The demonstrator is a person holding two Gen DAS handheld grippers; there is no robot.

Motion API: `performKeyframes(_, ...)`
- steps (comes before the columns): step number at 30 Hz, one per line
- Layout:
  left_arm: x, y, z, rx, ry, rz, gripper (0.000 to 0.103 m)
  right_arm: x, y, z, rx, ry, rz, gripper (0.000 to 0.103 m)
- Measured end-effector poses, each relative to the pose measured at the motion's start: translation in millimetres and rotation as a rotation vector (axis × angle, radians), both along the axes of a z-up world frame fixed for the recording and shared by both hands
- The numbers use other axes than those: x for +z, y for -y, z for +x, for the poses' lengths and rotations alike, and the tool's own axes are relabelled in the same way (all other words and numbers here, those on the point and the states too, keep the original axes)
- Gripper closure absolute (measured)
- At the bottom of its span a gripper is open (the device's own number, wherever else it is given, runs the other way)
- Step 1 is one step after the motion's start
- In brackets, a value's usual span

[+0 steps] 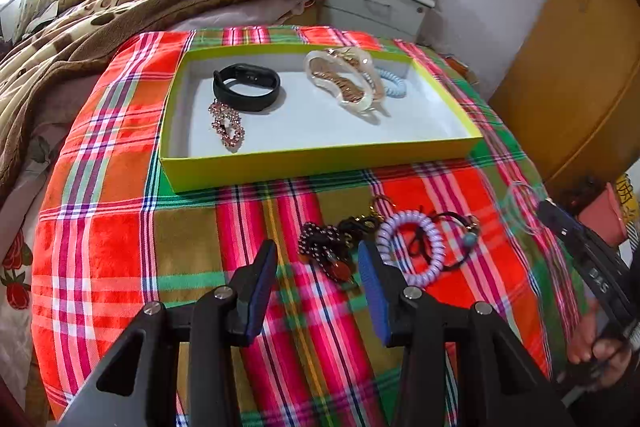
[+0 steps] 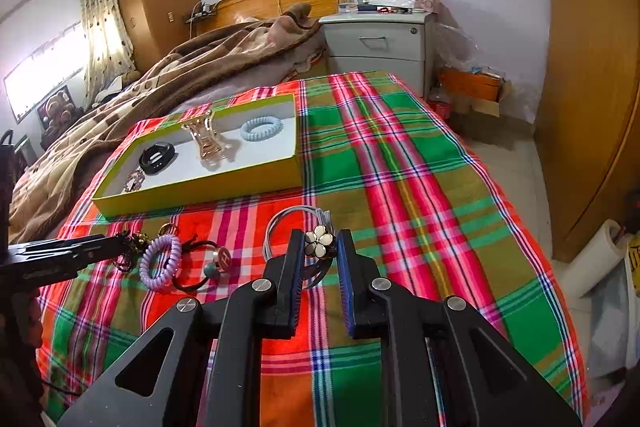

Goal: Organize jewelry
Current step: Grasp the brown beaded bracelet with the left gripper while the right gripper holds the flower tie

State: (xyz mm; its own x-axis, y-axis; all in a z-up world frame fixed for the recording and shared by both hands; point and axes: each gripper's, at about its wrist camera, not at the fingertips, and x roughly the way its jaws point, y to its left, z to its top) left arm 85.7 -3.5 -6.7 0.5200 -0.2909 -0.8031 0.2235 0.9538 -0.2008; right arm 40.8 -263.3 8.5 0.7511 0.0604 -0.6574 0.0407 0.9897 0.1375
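Observation:
My right gripper (image 2: 319,247) is shut on a silver wire bangle (image 2: 280,223) at its white flower charm (image 2: 319,244), held just above the plaid cloth. In the left wrist view the bangle (image 1: 524,207) shows blurred at the right. My left gripper (image 1: 316,251) is open, empty, low over a pile: a dark beaded bracelet (image 1: 320,247), a purple coil tie (image 1: 416,247) and a black hair tie (image 1: 452,223). The yellow-green box (image 1: 320,163) beyond holds a black band (image 1: 246,87), a rhinestone piece (image 1: 228,125), a gold claw clip (image 1: 344,79) and a blue coil tie (image 1: 394,83).
The plaid cloth (image 2: 420,187) covers the foot of a bed, with a brown blanket (image 1: 100,27) at the left. A grey nightstand (image 2: 376,43) stands behind, a wooden wardrobe (image 2: 592,107) at the right. The floor (image 2: 520,155) drops off past the cloth's right edge.

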Motion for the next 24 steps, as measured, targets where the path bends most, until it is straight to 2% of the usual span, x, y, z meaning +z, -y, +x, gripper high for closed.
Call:
performKeyframes(10,-11,0,7,0.011,-0.032,-0.009,0.061,0,-1,-2,0.015,0.005,0.005,0.086)
performKeyframes(16,-12,-2,7,0.023,-0.028,-0.016,0.083,0,-2,-1,0.014,0.005,0.004,0.086)
performKeyframes(24,-9,-8,6,0.036,-0.016,-0.026,0.093,0,-4,0,0.018,0.005,0.003,0.086)
